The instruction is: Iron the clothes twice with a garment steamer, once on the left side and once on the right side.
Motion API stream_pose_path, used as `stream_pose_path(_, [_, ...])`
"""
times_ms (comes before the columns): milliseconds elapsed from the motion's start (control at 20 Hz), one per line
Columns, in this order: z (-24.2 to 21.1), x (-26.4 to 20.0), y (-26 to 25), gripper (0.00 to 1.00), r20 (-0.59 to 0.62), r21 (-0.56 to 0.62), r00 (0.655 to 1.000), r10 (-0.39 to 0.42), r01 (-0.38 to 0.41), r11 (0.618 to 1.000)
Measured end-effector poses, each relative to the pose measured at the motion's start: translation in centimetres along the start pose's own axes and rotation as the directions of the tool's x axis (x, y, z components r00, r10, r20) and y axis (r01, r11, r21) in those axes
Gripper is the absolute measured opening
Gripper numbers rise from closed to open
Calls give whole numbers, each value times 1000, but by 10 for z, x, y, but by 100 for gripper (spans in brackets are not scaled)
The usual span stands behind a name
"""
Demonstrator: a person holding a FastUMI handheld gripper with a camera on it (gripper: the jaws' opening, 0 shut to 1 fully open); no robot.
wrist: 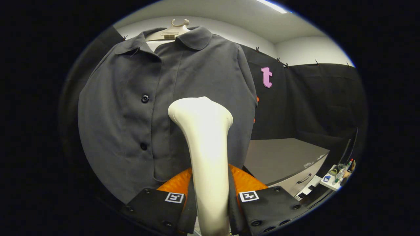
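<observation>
The tool (210, 200) is closed on the rigid, smooth garment steamer (205, 137) at its neck; the hanging shirt (131, 124) is soft and likely yields under pressure.

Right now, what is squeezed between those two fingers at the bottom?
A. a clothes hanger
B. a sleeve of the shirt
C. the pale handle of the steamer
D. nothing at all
C: the gripper is clamped on the steamer, whose head rises against the dark shirt.
</observation>
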State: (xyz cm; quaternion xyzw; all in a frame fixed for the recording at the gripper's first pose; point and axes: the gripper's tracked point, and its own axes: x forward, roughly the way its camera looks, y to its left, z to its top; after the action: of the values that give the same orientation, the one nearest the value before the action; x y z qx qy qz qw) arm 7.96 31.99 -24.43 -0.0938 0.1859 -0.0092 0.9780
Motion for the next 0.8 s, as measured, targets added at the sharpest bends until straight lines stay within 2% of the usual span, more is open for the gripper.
stream_pose_path(800, [-109, -19, 9, 47, -154, -18, 987, 39, -42, 999])
